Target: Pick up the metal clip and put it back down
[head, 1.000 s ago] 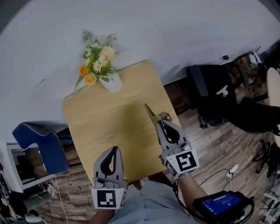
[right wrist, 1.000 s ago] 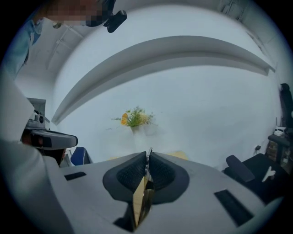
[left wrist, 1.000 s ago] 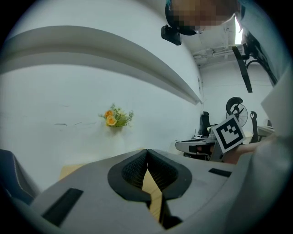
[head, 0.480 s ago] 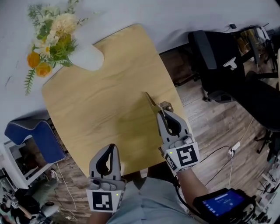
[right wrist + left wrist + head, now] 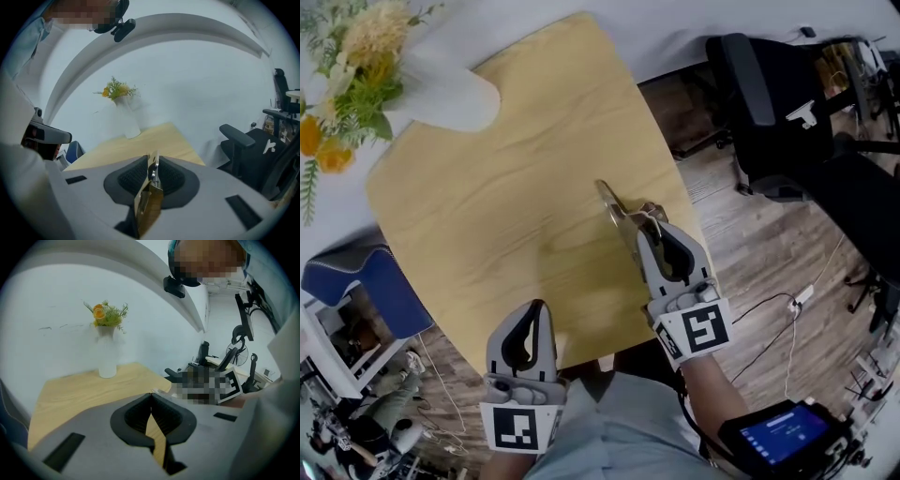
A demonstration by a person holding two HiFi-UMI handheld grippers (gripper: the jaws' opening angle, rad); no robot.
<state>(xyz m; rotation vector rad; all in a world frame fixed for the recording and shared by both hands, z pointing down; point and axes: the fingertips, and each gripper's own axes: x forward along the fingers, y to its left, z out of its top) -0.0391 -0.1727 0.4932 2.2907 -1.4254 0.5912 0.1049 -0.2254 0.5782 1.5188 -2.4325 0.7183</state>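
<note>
My right gripper (image 5: 636,222) is shut on the metal clip (image 5: 619,208), a gold-coloured clip that sticks out past the jaw tips over the right side of the wooden table (image 5: 487,234). In the right gripper view the metal clip (image 5: 149,197) stands on edge, pinched between the black pads. Whether it touches the table cannot be told. My left gripper (image 5: 537,309) hangs at the table's near edge with its jaws shut on nothing; in the left gripper view the left gripper (image 5: 151,397) shows its tips meeting.
A white vase with yellow and orange flowers (image 5: 403,75) stands at the table's far left corner. A black office chair (image 5: 787,103) is on the wood floor to the right. A blue seat (image 5: 356,281) sits left of the table.
The head view has shifted, so the table and vase sit higher and further left. My right gripper still holds the clip at the table's right side. The left gripper stays by the near edge.
</note>
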